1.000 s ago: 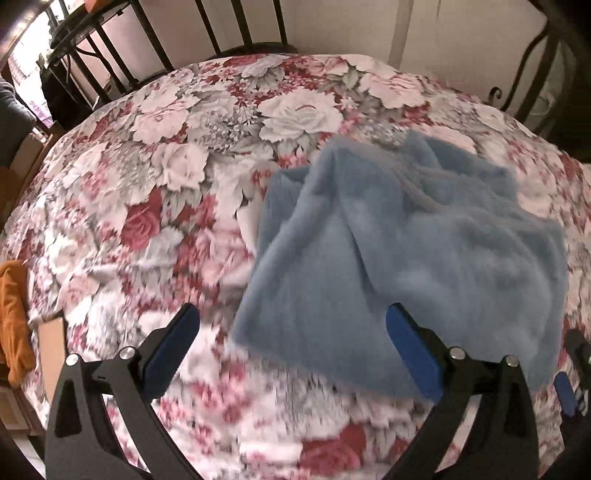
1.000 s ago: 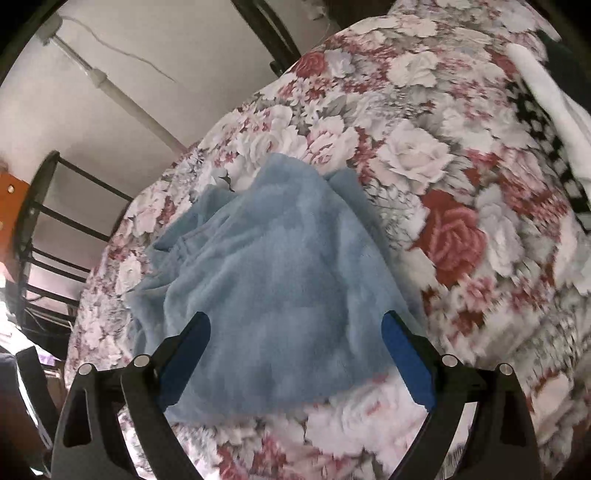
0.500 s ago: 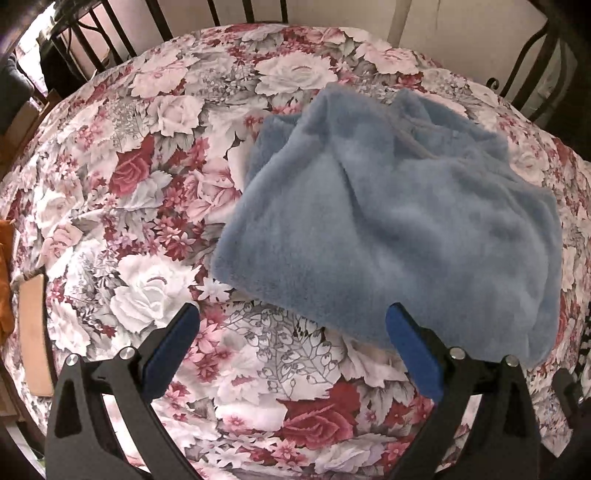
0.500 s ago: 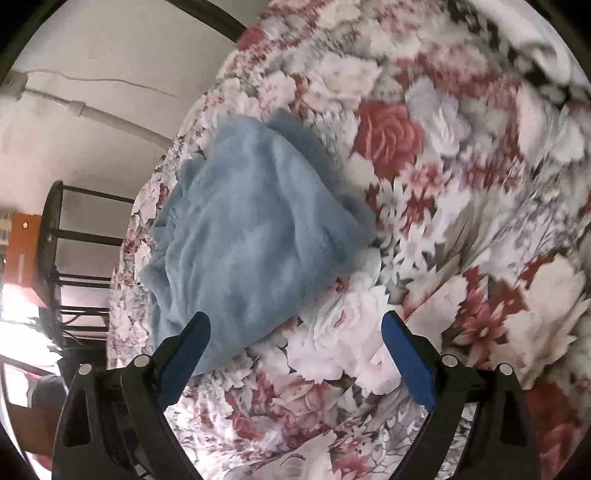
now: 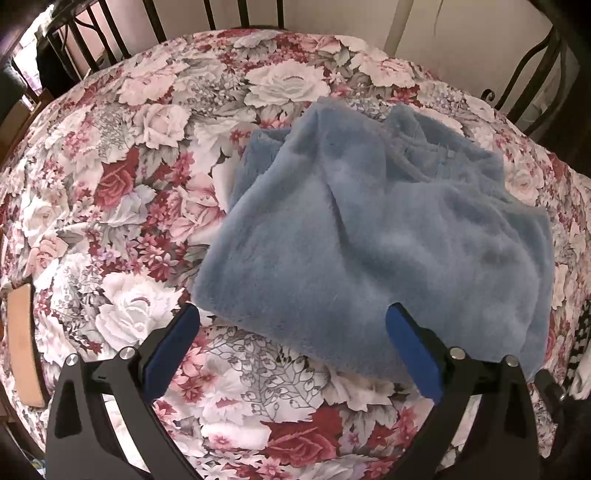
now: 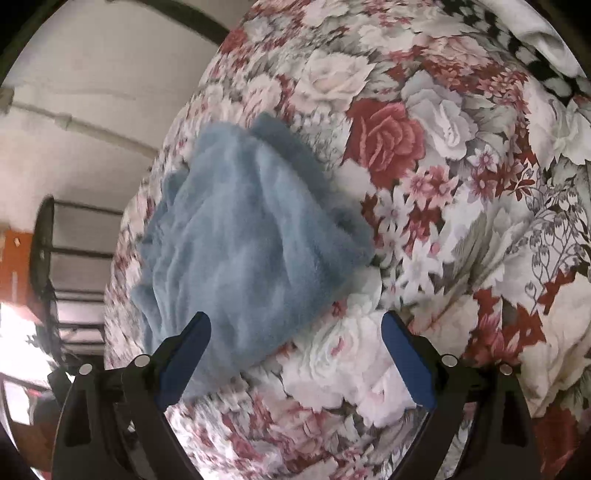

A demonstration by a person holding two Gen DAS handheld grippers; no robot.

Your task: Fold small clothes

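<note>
A fluffy light-blue garment (image 5: 384, 236) lies loosely folded and rumpled on the floral tablecloth (image 5: 133, 206). My left gripper (image 5: 291, 347) hovers open just in front of the garment's near edge, with nothing between its blue pads. In the right wrist view the same blue garment (image 6: 243, 236) lies left of centre, seen at a tilt. My right gripper (image 6: 295, 354) is open and empty above the cloth, its left pad over the garment's near corner.
Black metal chair backs (image 5: 122, 33) ring the far side of the table. A tan flat object (image 5: 22, 339) lies at the left edge. White and black-patterned cloth (image 6: 546, 40) sits at the right wrist view's top right. A white wall (image 6: 92, 85) is behind.
Both grippers drew back from the garment, which now lies released on the table. The right wrist view swung rightward and tilted, so the garment shifted to its left side.
</note>
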